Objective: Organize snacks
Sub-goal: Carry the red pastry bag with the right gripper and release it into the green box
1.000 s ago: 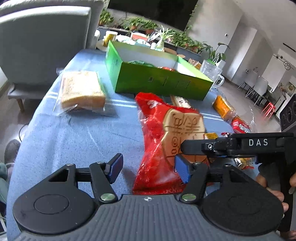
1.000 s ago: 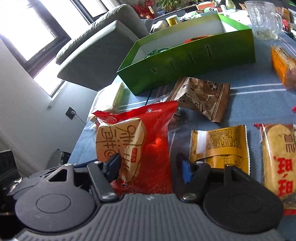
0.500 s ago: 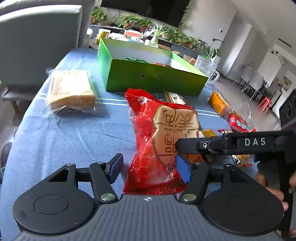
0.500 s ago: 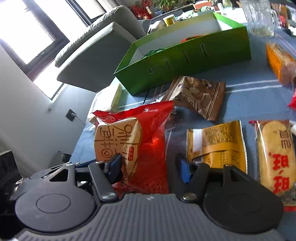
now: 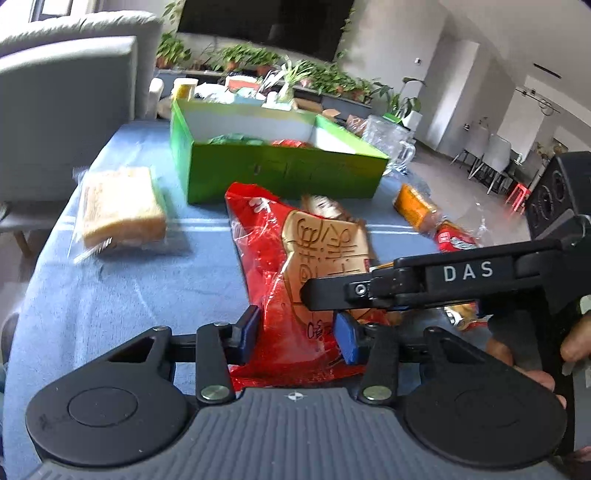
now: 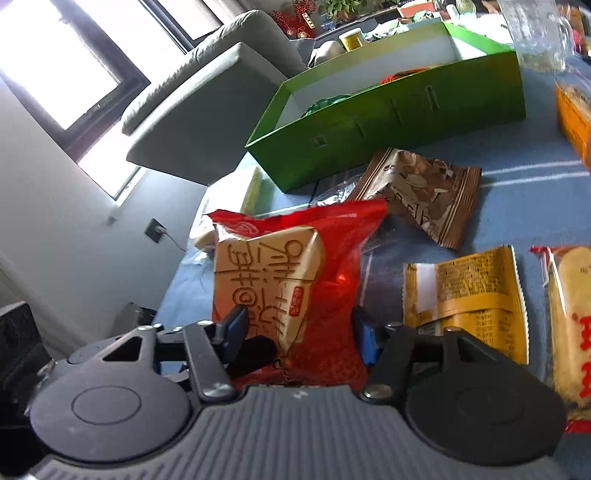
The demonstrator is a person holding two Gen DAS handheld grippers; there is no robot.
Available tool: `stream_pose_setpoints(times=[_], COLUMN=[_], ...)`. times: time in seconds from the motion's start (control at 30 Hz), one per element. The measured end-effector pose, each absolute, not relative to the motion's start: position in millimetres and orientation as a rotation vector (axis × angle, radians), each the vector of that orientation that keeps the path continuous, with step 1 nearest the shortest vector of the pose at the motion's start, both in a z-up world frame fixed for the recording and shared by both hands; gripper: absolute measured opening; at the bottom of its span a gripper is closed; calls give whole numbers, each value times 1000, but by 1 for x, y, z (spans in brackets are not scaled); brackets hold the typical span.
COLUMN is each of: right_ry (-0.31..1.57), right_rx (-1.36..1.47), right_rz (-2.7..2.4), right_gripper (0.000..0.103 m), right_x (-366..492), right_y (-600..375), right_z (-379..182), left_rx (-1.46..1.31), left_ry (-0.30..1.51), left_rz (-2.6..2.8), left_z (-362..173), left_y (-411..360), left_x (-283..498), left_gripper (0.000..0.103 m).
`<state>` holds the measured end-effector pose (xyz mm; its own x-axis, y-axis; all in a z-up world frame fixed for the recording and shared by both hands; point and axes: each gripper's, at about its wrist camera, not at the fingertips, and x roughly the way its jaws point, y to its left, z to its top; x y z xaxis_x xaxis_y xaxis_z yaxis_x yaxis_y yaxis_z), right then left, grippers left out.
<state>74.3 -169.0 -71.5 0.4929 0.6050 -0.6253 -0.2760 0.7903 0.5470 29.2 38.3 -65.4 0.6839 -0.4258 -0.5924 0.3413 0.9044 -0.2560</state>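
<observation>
the crinkly red plastic snack bag with a tan printed panel (image 5: 295, 266) stands up off the blue woven tablecloth (image 5: 110, 295), glossy and creased, its lower end caught from two sides. the left gripper (image 5: 295, 334) has just been closing, and its blue pads now pinch the bag's bottom edge, the film bunched between them. the right gripper (image 6: 299, 332) has also just been narrowing; the same bag (image 6: 295, 273) sits between its blue-tipped fingers, the right pad against the red film, the left one at the tan panel, though whether both truly press i cannot tell. in the left view the right gripper's black arm crosses in front of the bag.

behind the bag sits the open green cardboard box with a white inside (image 5: 280, 170), rectangular, with a few green and red packets in it. left of it lies a pale sponge cake slice in clear wrap (image 5: 118, 206). beside the red bag are a brown crimped foil packet (image 6: 424, 192), a flat gold foil packet with fine print (image 6: 469, 295), and a long biscuit in red-edged clear wrap (image 6: 569, 325). a clear glass mug (image 6: 535, 33) stands past the box.

the cloth is nubby with pale stripes. a grey upholstered sofa (image 6: 207, 96) stands by a bright window, and potted plants (image 5: 332, 81) line the far wall.
</observation>
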Motion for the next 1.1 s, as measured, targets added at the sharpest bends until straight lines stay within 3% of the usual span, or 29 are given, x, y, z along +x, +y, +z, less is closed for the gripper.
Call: stream_pose_setpoints(times=[0.53,1.1], right_ry=[678,660], right_rx=[351,328], right_rz=[591,573], right_gripper=[57,57], right_x=[79,162], right_y=[-172,-170], right_z=[-3,26], left_rx=[-19,-48], left_ry=[477,455], left_rz=[-442,-396], left_z=[3,27], left_y=[18,15], left_x=[42,136], left_gripper=[40,41])
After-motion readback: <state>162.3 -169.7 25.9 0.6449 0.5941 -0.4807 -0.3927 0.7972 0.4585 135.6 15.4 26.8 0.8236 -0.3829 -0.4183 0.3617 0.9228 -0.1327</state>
